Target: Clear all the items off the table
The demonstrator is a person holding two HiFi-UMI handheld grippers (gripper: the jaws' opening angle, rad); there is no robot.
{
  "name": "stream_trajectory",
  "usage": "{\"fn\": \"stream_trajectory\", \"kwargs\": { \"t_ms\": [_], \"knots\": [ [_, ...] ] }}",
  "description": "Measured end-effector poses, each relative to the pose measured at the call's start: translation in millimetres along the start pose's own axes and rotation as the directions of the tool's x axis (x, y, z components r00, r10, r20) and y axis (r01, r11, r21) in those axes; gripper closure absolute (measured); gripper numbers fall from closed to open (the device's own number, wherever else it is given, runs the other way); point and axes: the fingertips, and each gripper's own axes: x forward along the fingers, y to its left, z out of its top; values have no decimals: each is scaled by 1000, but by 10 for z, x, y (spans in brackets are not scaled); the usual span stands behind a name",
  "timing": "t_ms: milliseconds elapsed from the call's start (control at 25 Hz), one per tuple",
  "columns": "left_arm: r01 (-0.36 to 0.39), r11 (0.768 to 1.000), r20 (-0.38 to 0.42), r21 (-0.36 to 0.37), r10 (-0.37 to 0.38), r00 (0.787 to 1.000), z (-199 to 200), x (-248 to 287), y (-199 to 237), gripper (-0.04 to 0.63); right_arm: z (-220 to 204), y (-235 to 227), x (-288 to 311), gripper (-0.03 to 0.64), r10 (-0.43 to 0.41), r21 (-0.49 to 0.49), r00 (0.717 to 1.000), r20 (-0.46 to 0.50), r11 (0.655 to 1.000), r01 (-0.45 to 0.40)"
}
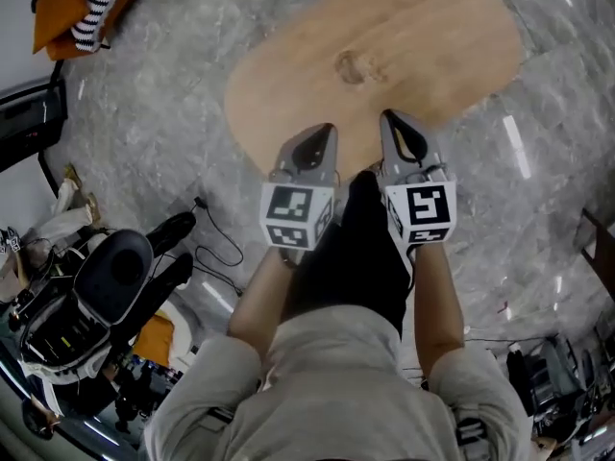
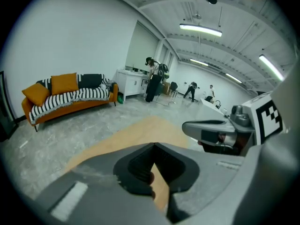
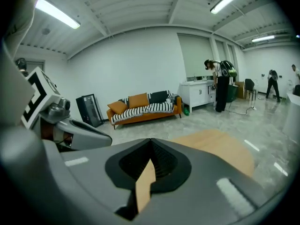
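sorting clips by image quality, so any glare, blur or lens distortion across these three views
Head view: sharp, evenly lit, with streaks of light glare on the polished floor beside the table. Left gripper view: strong fisheye bending, dark corners, the close left gripper soft. Right gripper view: same fisheye and dark corners, the ceiling light blown out, the sofa clear.

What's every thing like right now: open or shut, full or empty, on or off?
Left tool: shut, holding nothing.
Right tool: shut, holding nothing.
Table: nothing on the part of its top that shows.
Ceiling lights: on.
Sofa: striped blanket and orange cushions on it.
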Motion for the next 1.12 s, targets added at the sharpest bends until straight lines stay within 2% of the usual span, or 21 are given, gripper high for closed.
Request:
{"fn": "stream_trajectory", "kwargs": {
  "t_ms": [120,240,360,560,760,920,1000,1080,1120],
  "knots": [
    [-3,999,-42,-53,1,999,-221,266,204,574,-330,-88,338,611,19,23,999,-43,1000,-18],
    [23,991,-35,-129,-27,999,-332,482,317,575,-565,-229,608,611,28,32,998,-60,999,-26],
    [-13,991,-82,-133,3,997,-566,683,420,574,-762,-372,753,611,27,40,997,-65,999,-25],
    [-84,968,-221,-238,31,975,-1090,939,628,574,-1047,-317,798,611,67,47,993,-102,997,-63],
    [-72,963,-269,-261,-1,963,-1173,1360,788,575,-1274,-365,853,611,77,88,986,-148,994,-64],
    [-81,943,-324,-323,-29,946,-1247,1683,914,574,-1325,-378,897,611,96,94,982,-162,992,-81],
    [-87,935,-341,-345,-38,939,-1226,1796,985,513,-1340,-405,892,611,101,92,982,-162,992,-87],
    [-81,930,-357,-358,-56,932,-1162,1920,1029,423,-1358,-474,874,611,96,100,983,-159,992,-81],
    [-80,930,-370,-357,-62,927,-1135,1979,1044,402,-1366,-514,862,611,91,106,983,-159,992,-75]
  ]
}}
